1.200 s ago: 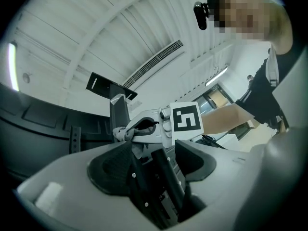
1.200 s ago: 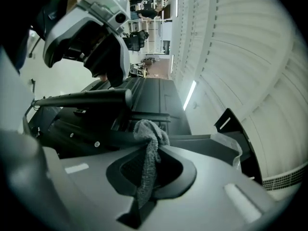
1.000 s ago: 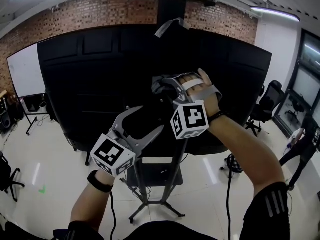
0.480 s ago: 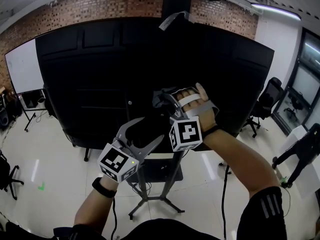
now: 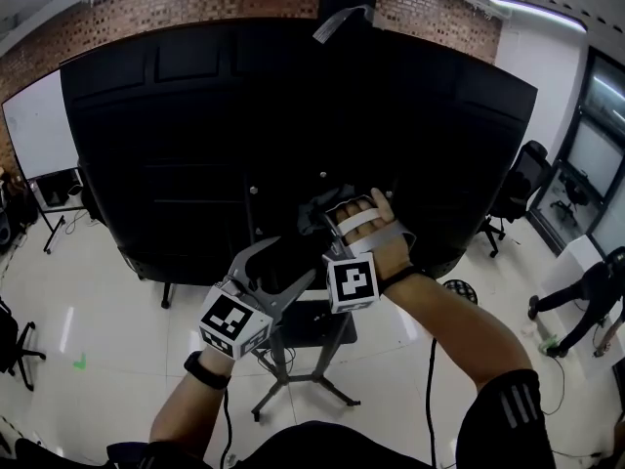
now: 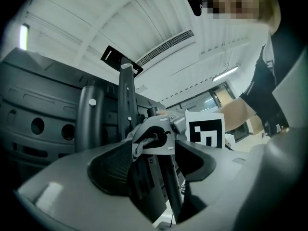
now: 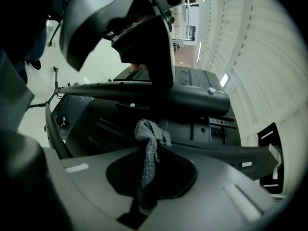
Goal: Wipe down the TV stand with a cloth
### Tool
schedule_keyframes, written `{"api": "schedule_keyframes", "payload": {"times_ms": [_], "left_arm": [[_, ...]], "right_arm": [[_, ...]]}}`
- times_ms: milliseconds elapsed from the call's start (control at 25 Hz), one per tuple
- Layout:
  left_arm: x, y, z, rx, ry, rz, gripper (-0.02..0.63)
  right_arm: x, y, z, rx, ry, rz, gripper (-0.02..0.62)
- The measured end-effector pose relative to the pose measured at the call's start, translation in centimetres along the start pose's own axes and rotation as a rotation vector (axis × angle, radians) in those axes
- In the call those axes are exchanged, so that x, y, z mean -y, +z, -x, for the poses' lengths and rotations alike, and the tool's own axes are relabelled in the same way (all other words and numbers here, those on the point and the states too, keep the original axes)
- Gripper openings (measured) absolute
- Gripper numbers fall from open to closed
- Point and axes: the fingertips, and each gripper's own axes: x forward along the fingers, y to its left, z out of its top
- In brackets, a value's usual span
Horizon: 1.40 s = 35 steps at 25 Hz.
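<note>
Cloth: a grey knitted cloth (image 7: 147, 146), coarse and bunched into a rumpled strip, is pinched between the closed jaws of the right hand-held gripper (image 7: 148, 177), with a tuft standing above the pads.
Left hand-held gripper (image 6: 154, 165): smooth grey moulded plastic with dark ribbed pads; the jaws are held apart with nothing between them.
Stand: a black metal TV stand (image 5: 293, 379) with a slim upright and splayed legs is seen behind a large black plastic TV back panel (image 5: 176, 135).
Cloth position: held close to the upright, under the panel's middle; contact cannot be told.
Views: only the head view shows the legs on the glossy pale floor (image 5: 78, 301); the knit texture is shown by the right gripper view alone.
</note>
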Motion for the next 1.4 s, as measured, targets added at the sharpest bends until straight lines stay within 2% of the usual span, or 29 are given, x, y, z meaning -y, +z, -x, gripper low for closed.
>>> {"api": "schedule_keyframes", "payload": {"times_ms": [120, 280, 520, 1120, 1280, 1400], "left_arm": [[0.0, -1.1, 0.3, -0.013, -0.001, 0.021, 0.302], [0.0, -2.4, 0.6, -0.030, -0.001, 0.043, 0.302], [0.2, -4.5, 0.8, -0.058, -0.004, 0.071, 0.302], [0.7, -8.6, 1.7, -0.110, -0.012, 0.143, 0.302], [1.1, -9.3, 2.0, -0.123, -0.023, 0.154, 0.302], [1.4, -9.3, 2.3, -0.124, -0.039, 0.155, 0.302]], "right_arm": [[-0.8, 1.4, 0.3, 0.019, 0.003, -0.062, 0.020], [-3.9, 0.9, -0.6, -0.021, 0.058, -0.027, 0.020], [-6.9, 1.9, -0.8, -0.012, 0.102, -0.087, 0.020], [-14.2, 3.1, -2.0, -0.036, 0.217, -0.130, 0.020], [-14.8, 3.3, -2.0, -0.032, 0.237, -0.180, 0.020], [-13.9, 3.8, -1.1, 0.001, 0.227, -0.276, 0.020]]}}
